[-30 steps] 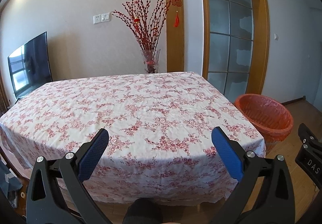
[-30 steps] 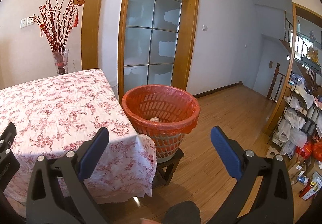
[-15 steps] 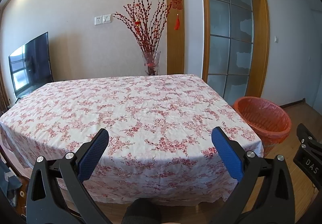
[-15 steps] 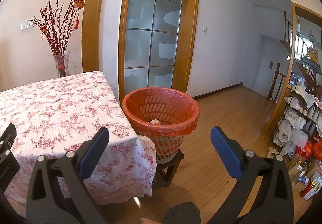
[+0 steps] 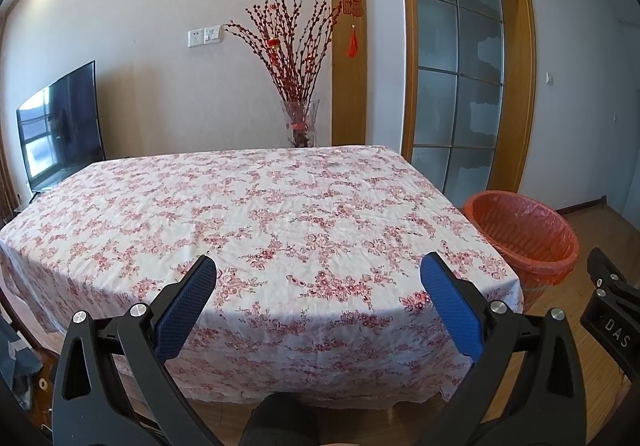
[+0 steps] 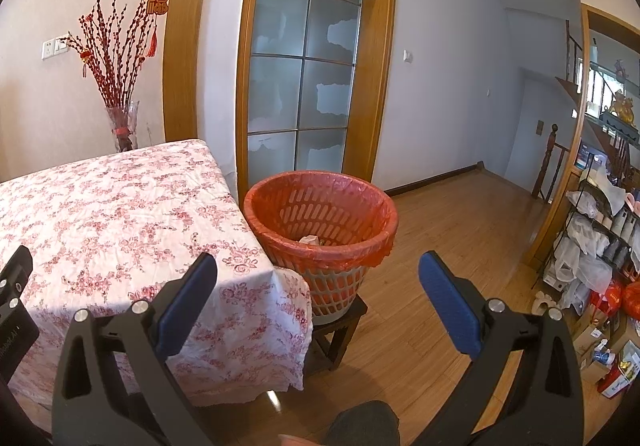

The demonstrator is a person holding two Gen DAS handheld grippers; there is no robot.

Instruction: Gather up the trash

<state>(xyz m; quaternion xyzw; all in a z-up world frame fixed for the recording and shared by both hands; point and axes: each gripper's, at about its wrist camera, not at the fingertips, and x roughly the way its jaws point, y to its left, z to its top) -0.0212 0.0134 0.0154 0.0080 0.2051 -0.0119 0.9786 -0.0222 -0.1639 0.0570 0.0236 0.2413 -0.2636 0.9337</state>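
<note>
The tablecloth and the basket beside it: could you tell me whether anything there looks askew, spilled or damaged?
Nothing stands out. The tablecloth lies flat with only light wrinkles, the lined basket stands upright on its stool with crumpled trash inside, and both grippers are open and empty.

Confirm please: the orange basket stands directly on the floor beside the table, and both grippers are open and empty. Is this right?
Not quite. The right wrist view shows the orange basket standing on a small dark stool, not the floor. It is beside the table, and the left gripper and right gripper are open and empty.
</note>
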